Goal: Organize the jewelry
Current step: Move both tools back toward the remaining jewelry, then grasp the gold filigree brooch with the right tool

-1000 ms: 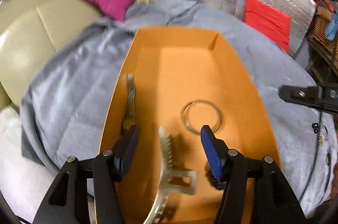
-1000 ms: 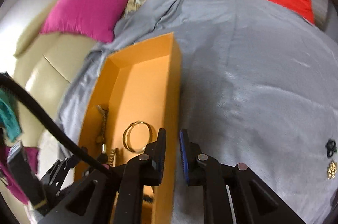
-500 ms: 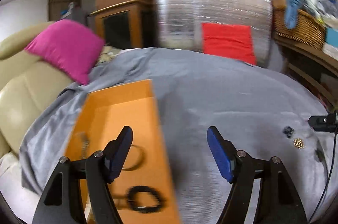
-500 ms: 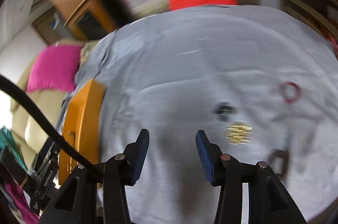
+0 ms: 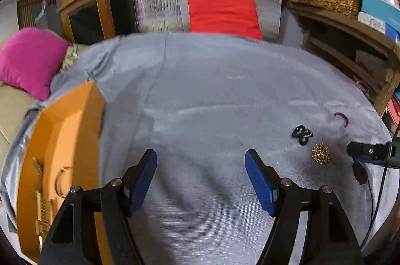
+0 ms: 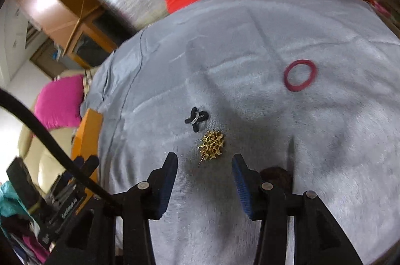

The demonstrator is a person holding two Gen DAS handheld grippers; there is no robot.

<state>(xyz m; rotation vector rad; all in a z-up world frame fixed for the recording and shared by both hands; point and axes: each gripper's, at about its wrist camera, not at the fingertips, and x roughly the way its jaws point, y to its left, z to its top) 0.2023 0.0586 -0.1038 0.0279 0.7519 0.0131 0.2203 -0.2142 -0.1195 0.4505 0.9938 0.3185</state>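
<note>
Both claws swinging away from orange box (image 5: 62, 140) since 1 s ago. Right claw (image 6: 205, 166), jaws wide, hovering w/ gold brooch (image 6: 211, 145) just ahead; black clip (image 6: 196, 119) beside it. Left claw (image 5: 201, 165) gaping wide, holding nothing, over grey-cloth worktop (image 5: 200, 90).

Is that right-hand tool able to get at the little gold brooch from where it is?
Probably yes: the right tool is open, and the gold brooch lies just ahead on bare cloth, with nothing between.
</note>
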